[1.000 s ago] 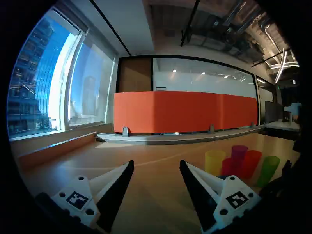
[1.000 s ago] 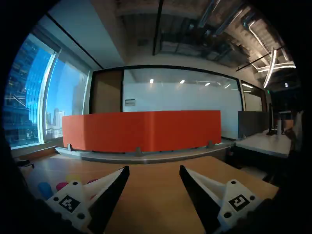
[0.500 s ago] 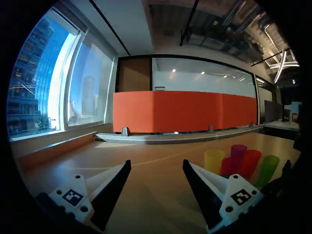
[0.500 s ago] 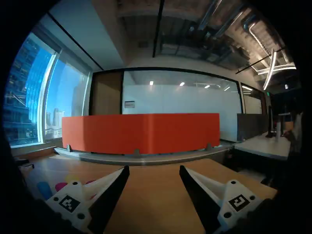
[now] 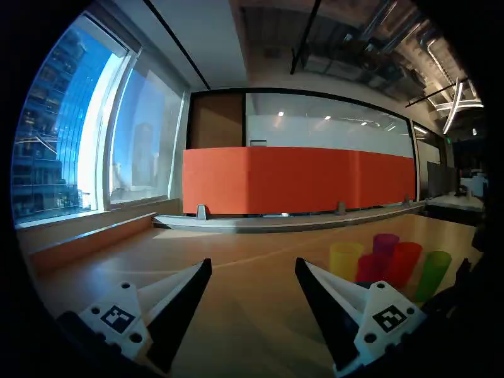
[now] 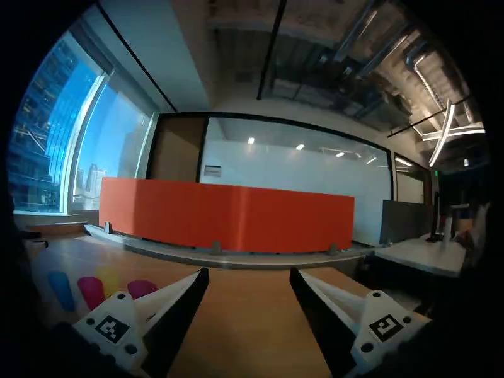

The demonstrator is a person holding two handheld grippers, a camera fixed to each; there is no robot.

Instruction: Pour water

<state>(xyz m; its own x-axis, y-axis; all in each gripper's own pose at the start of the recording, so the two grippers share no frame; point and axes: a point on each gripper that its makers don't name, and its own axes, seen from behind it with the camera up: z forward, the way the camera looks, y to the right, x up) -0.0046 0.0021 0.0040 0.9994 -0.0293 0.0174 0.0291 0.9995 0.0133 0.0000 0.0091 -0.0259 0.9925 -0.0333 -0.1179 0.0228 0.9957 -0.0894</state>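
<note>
Pose: left gripper level and low over the wooden tabletop, fingers spread with nothing between them. A cluster of coloured cups stands ahead, off to its right. The right gripper is likewise spread and empty, with the cups low at its left. Since half a second ago the right gripper has rolled and tipped upward, so the orange partition now slants. The left is unchanged.

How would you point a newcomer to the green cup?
In the left gripper view, find the orange divider behind the wooden table. On it, at right, cups cluster. The green cup stands at the cluster's right end, the only green one.
</note>
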